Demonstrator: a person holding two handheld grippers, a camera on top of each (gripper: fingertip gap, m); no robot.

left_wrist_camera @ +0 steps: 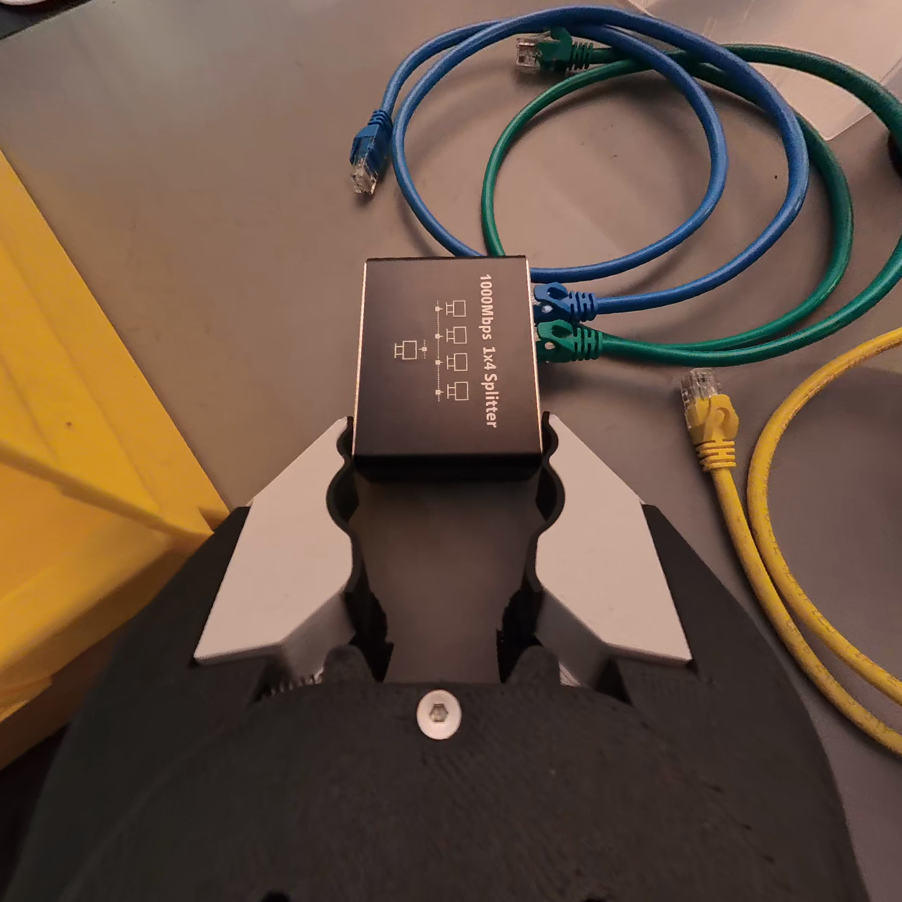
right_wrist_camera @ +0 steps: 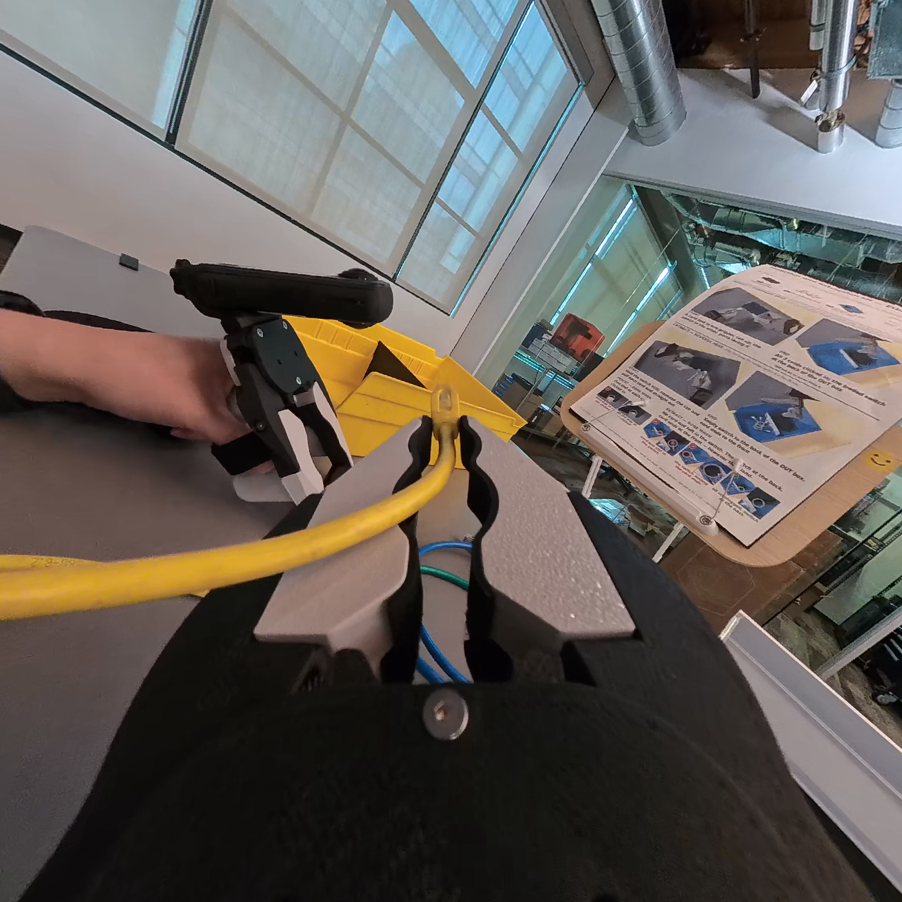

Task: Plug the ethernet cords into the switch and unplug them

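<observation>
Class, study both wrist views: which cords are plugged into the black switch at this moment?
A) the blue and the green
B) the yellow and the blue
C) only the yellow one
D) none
A: in the left wrist view a blue plug and a green plug sit in the side of the switch, while the right gripper holds the yellow cord clear of it.

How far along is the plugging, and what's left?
Done: the blue cord and green cord sit in the switch, which the left gripper grips. In hand: the right gripper pinches the yellow cord near its plug. Left: plugging yellow, then unplugging all three.
</observation>
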